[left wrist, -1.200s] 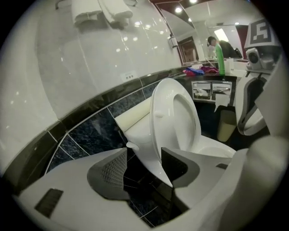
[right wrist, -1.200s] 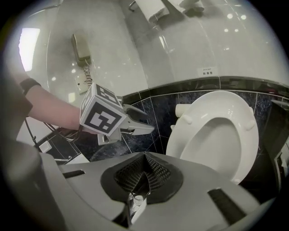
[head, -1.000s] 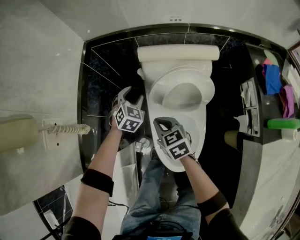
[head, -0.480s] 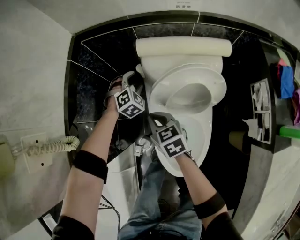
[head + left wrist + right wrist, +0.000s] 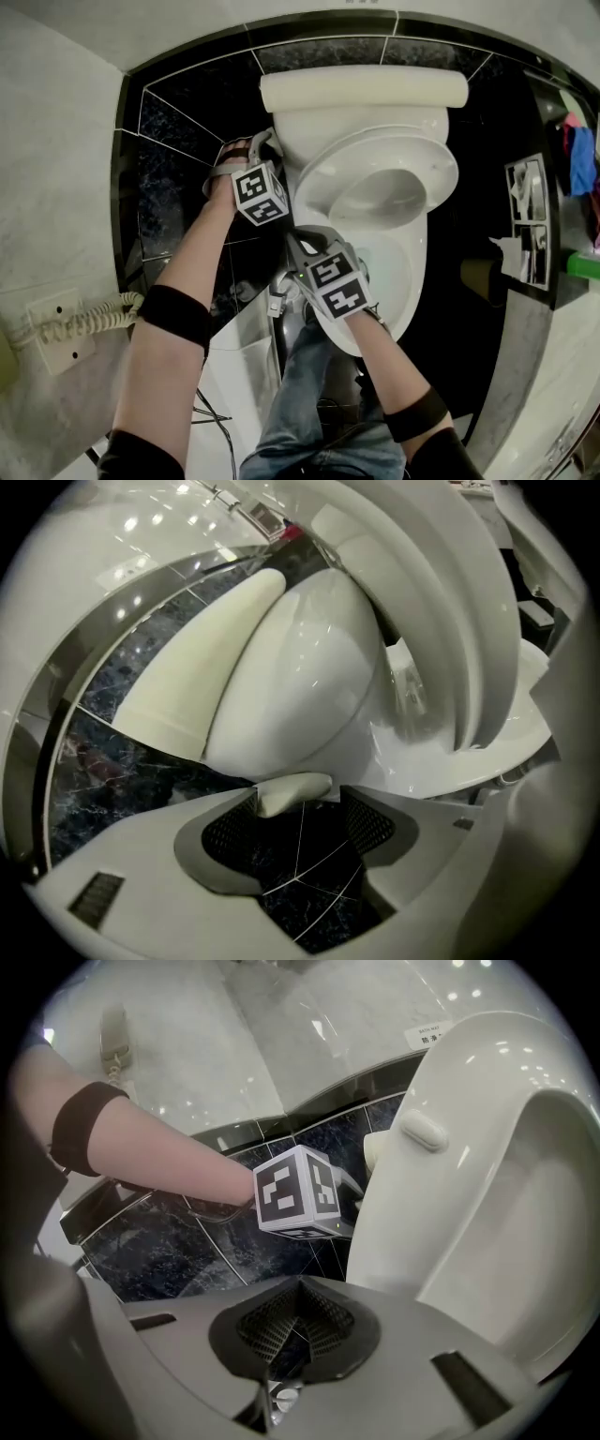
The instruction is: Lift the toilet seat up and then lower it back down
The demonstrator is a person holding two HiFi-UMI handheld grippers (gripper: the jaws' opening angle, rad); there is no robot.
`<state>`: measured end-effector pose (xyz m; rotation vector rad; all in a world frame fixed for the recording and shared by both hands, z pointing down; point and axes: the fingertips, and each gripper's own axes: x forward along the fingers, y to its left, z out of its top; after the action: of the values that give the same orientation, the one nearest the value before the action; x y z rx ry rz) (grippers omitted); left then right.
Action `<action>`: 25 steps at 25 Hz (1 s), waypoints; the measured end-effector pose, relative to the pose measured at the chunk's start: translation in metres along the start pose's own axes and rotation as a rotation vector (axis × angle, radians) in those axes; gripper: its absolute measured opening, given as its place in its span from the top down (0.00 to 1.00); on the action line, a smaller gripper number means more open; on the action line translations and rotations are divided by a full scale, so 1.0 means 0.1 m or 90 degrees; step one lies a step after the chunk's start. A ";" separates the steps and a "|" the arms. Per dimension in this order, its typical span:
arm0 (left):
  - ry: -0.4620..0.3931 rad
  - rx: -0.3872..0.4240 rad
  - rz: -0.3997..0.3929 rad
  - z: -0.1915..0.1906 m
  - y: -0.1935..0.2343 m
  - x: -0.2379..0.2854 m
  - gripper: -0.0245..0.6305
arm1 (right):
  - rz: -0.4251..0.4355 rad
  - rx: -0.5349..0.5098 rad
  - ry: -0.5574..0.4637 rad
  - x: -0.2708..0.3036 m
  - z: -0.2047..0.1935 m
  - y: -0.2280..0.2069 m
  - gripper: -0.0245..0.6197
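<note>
The toilet seat (image 5: pixel 427 159) is found raised against the tank (image 5: pixel 366 89), lowering outstanding; the left gripper's (image 5: pixel 300 822) jaws are opening wide, a cream knob (image 5: pixel 292 791) at their tips ungripped, and the right gripper's (image 5: pixel 295 1321) are pressed together, empty.

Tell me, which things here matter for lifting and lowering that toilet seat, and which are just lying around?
Job: toilet seat, tilted up off the bowl; left gripper, jaws opening with a cream tab at their tips; right gripper, shut and empty.

Lying about: coiled phone cord; coloured cloths; wall rack.
</note>
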<state>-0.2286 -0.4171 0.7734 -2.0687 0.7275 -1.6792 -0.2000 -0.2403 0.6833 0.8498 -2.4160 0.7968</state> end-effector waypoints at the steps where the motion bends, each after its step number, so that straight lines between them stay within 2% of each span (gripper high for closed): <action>1: 0.000 0.002 -0.002 0.01 0.00 0.03 0.53 | 0.000 0.002 -0.001 0.00 -0.01 -0.01 0.94; 5: 0.027 0.010 -0.003 -0.09 0.00 0.15 0.53 | 0.002 0.010 -0.005 0.03 -0.04 -0.04 0.94; 9: 0.015 -0.013 -0.012 -0.07 0.01 0.18 0.56 | 0.003 0.018 -0.005 0.04 -0.08 -0.07 0.94; 16: 0.035 -0.006 -0.041 -0.12 -0.07 0.27 0.59 | 0.006 0.024 -0.002 0.09 -0.12 -0.10 0.94; 19: 0.035 -0.024 -0.060 -0.14 -0.12 0.33 0.60 | 0.008 0.024 -0.001 0.11 -0.11 -0.10 0.94; 25: 0.033 -0.023 -0.062 -0.12 -0.11 0.34 0.63 | 0.009 0.030 0.004 0.16 -0.16 -0.14 0.94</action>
<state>-0.2335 -0.4284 0.8088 -2.1238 0.6881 -1.7912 -0.1984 -0.2456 0.7088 0.8484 -2.4081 0.8640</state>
